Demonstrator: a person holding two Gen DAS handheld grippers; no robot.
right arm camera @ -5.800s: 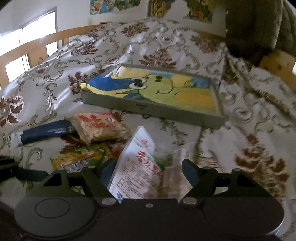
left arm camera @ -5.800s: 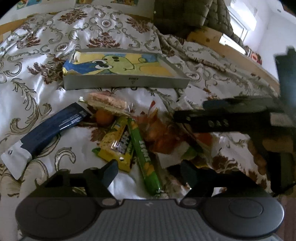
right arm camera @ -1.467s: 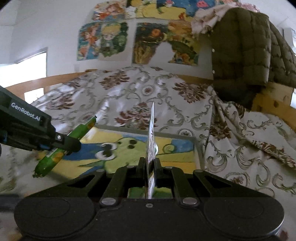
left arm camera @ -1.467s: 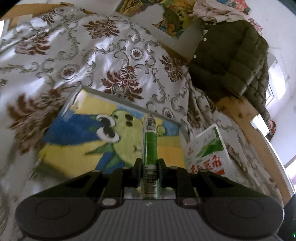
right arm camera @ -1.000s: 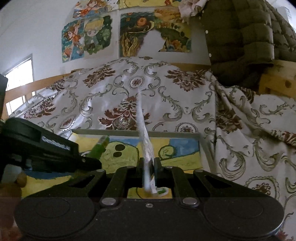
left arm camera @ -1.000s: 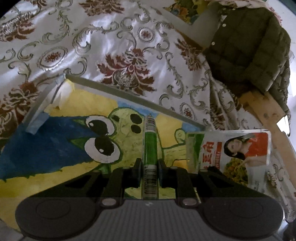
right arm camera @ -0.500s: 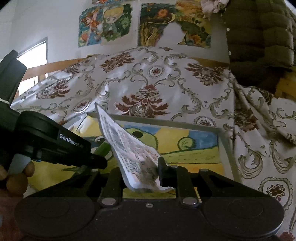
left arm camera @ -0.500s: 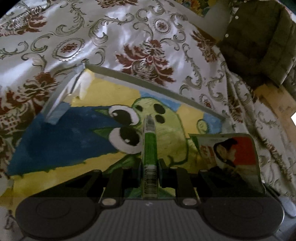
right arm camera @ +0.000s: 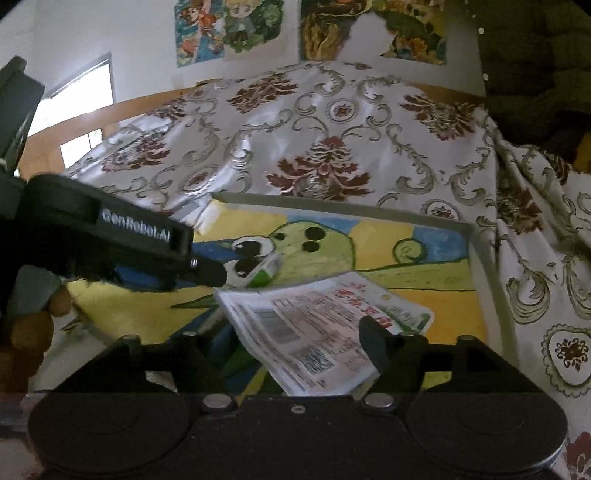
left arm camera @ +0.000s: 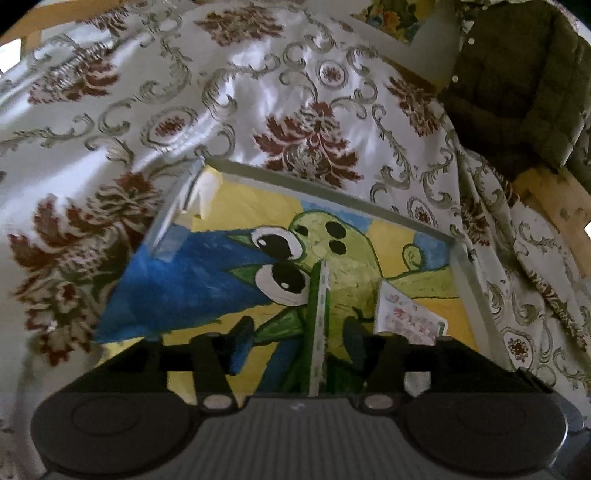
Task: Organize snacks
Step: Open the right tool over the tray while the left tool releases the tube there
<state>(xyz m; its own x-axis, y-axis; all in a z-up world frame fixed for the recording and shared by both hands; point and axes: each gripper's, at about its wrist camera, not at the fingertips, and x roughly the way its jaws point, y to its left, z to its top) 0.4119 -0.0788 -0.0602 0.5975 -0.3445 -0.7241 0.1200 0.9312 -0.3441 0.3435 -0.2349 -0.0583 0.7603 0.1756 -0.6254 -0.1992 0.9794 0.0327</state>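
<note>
A grey-rimmed tray with a painted cartoon bottom lies on the bed. My left gripper hovers over it with its jaws opening. The green snack stick stands loose between them, touched by neither pad. A white printed snack packet lies in the tray to the right. In the right wrist view the same tray fills the middle. My right gripper is opening, and the white packet lies flat between its fingers. The left gripper reaches in from the left, with the green stick past its tip.
A floral bedspread surrounds the tray. An olive padded jacket hangs at the upper right by the wooden bed frame. Posters cover the wall behind. A person's fingers hold the left gripper.
Both grippers have opened over the tray. The left one let go of the green stick. The right one released the white packet, which tipped from upright to flat.
</note>
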